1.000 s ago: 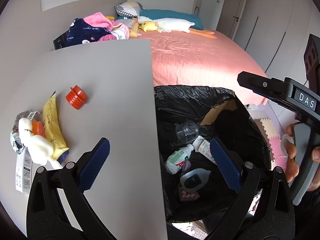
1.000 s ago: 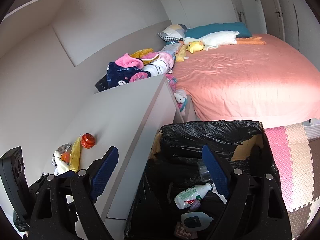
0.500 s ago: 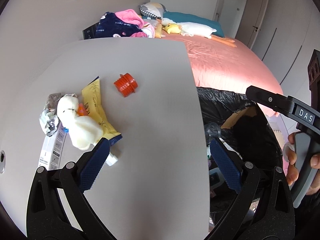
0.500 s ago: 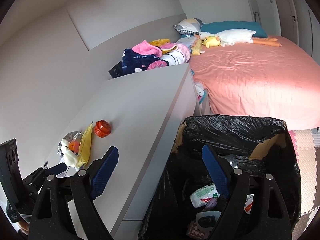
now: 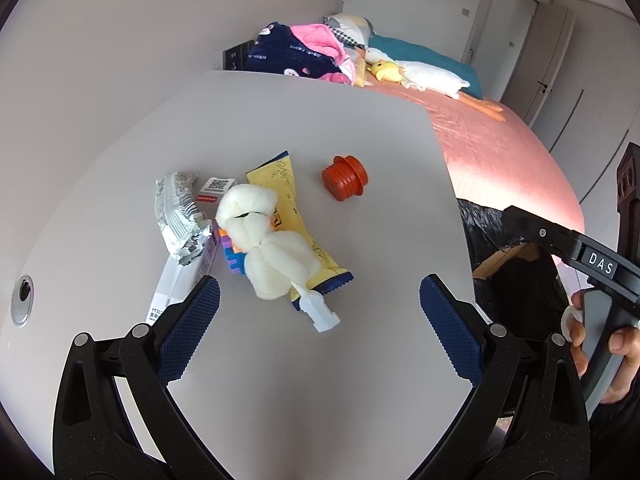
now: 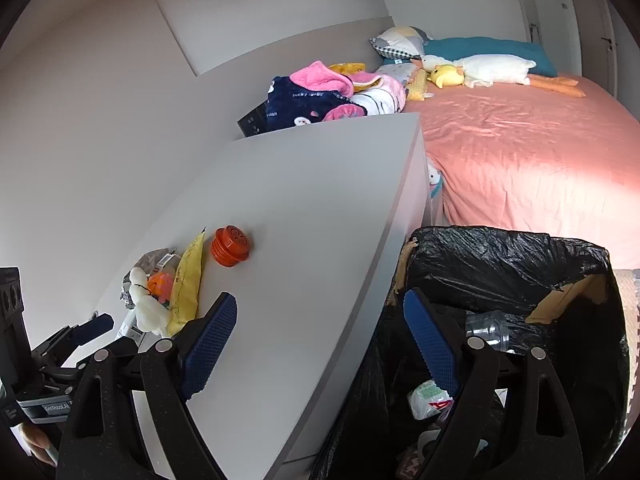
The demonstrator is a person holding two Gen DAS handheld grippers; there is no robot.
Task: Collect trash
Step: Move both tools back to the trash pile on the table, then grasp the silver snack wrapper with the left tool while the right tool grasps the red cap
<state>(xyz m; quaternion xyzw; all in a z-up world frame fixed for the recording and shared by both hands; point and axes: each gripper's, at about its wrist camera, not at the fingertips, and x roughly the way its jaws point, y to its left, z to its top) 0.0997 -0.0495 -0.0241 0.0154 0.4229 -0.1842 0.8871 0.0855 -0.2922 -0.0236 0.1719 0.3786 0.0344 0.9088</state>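
Foam wad (image 5: 264,240) on worktop (image 5: 360,128): light, squashy; pinch narrow waist. Left gripper (image 5: 316,308) jaws wide open, empty; right gripper (image 6: 320,336) likewise.

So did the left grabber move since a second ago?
Yes. The left gripper swung away from the black trash bag toward the pile on the grey tabletop: its open jaws now frame the white foam piece, not the bag.

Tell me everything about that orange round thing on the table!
The orange cap looks like ribbed plastic: a stack of rings with a wider flange, and small holes in its flat face. It lies tipped on its side on the grey tabletop, alone, just right of the yellow wrapper, touching nothing else.
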